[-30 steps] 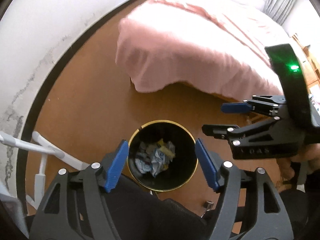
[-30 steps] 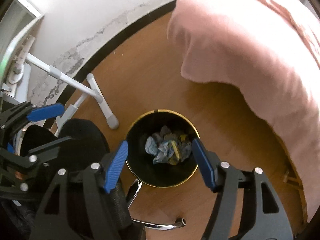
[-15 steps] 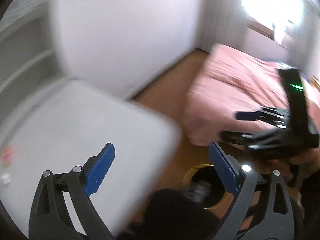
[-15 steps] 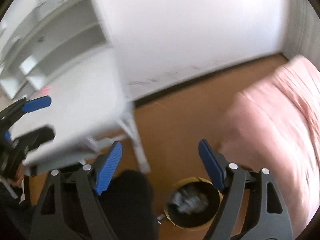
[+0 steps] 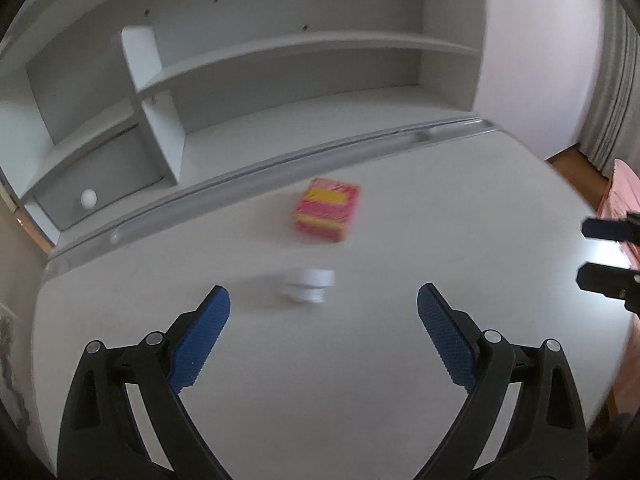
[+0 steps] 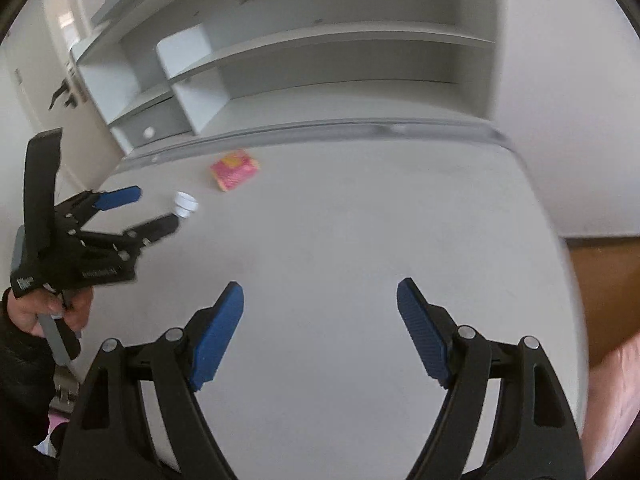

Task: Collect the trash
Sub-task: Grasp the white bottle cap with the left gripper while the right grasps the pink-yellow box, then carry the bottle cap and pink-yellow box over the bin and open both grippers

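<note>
A pink and yellow box lies on the white desk, and a small white cup-like piece lies just in front of it. My left gripper is open and empty, hovering over the desk a short way before the white piece. In the right wrist view the box and the white piece sit at the far left. My right gripper is open and empty over the desk's middle. The left gripper also shows in the right wrist view, close to the white piece.
White shelving with a small white ball in a low cubby stands behind the desk. A rail runs along the desk's back edge. The brown floor and pink bed lie to the right.
Both grippers swung up from above the black trash bin on the floor to the white desk. The bin has left view; the box and white piece have come into view.
</note>
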Tool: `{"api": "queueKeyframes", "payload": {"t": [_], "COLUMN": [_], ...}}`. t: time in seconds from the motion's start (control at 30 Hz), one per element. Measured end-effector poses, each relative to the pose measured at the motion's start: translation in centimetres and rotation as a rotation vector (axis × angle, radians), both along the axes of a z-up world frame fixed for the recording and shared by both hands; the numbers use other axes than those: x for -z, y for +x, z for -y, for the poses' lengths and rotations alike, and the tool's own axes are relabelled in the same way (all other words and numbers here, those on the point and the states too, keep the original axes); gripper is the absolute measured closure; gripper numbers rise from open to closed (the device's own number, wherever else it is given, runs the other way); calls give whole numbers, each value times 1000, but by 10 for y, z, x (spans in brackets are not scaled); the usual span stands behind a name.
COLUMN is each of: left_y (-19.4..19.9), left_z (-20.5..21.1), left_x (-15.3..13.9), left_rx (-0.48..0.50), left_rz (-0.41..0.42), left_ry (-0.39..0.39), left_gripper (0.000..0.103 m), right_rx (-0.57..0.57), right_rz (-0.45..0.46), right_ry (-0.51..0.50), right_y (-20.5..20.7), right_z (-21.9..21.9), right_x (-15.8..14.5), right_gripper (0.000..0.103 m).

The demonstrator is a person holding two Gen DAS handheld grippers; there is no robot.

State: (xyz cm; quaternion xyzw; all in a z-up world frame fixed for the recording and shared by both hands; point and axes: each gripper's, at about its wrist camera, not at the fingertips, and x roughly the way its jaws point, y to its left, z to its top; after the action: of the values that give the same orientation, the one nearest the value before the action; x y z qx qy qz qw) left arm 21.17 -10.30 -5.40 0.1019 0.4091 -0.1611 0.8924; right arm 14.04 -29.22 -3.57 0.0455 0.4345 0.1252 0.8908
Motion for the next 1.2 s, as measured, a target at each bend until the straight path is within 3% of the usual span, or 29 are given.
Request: {"api": "queueKeyframes", "payload": {"t": [0.17,0.27,0.33,0.4,0.7,0.87,1.03,1.2], "left_y": [14,20,23,24,14,4,4,1], "left_z": [-14,-13,-17,-17,-33,-48,-61,-60], "left_x": [17,20,24,27,21,17,13,8], "left_rx": [13,34,51,75,66,32,4,7], "left_rz": [-38,-48,-58,-82,-58,-62,-65,-55], "left_ry": [-16,-23,-36,-55,-78,-86,-88,-85], "left_gripper": [13,26,41,72,72,72,72,72], "right_rx": [-62,-80,-89,-100,-198,-237,-238,-225], "right_rz": [-29,-42,-48,-45,-82,-46,-31,-22], "right_ry": [-17,-18,-18,-25,-85,-122,-147,-142], "right_y": [41,60,71,77,130,156,164,150], "right_z": [-36,-52,-63,-67,-109,-135,-146,-140], "right_x": [10,16,18,20,38,40,39,36], "right_gripper": [27,27,27,27,26,26,44,45]}}
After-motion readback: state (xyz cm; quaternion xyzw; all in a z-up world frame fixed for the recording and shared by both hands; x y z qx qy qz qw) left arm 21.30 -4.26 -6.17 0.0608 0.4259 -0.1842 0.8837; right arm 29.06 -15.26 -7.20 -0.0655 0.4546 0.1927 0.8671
